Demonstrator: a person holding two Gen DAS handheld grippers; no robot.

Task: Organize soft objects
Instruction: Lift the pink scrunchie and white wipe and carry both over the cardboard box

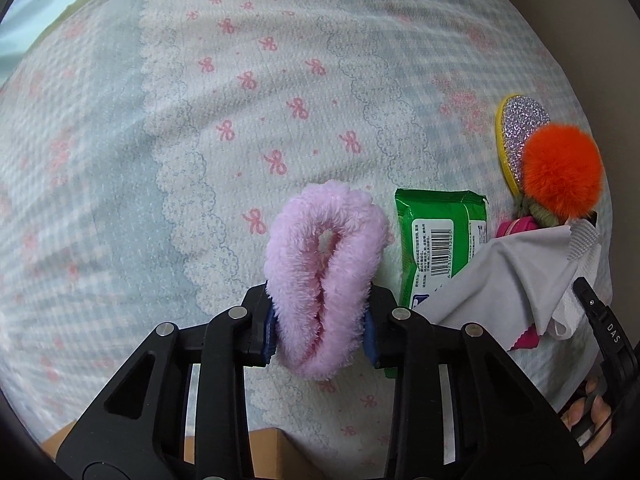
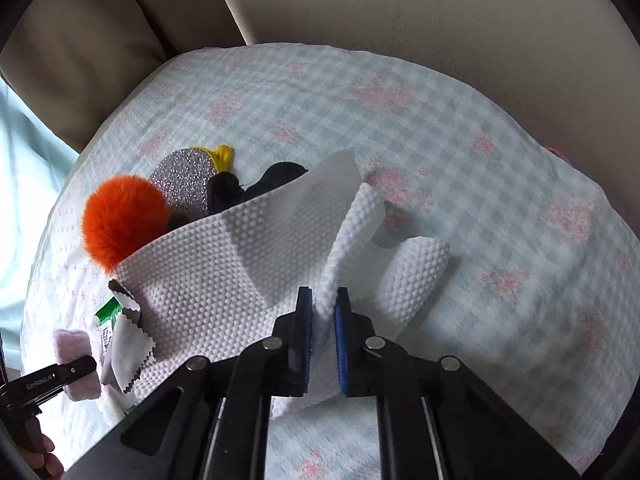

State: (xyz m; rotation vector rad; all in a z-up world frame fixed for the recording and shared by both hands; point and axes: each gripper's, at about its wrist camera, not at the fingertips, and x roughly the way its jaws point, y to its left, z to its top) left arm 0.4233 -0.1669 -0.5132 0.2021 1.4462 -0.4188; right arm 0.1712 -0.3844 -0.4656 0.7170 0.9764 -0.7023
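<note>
My left gripper (image 1: 322,330) is shut on a fluffy pink scrunchie (image 1: 324,272), held above the patterned bedsheet (image 1: 200,120). The scrunchie also shows at the lower left of the right wrist view (image 2: 74,354). My right gripper (image 2: 323,320) is shut on a white dimpled cloth (image 2: 240,256), which hangs folded above the sheet; its edge shows in the left wrist view (image 1: 576,304). An orange pompom (image 1: 562,172) (image 2: 122,224) lies on a glittery silver pad with a yellow rim (image 1: 520,128) (image 2: 184,178).
A green wipes pack (image 1: 436,240) lies right of the scrunchie, partly under a grey lens cloth (image 1: 508,276). Something black (image 2: 256,188) lies behind the white cloth. A beige padded headboard (image 2: 120,20) borders the bed. A cardboard edge (image 1: 264,448) shows below the left gripper.
</note>
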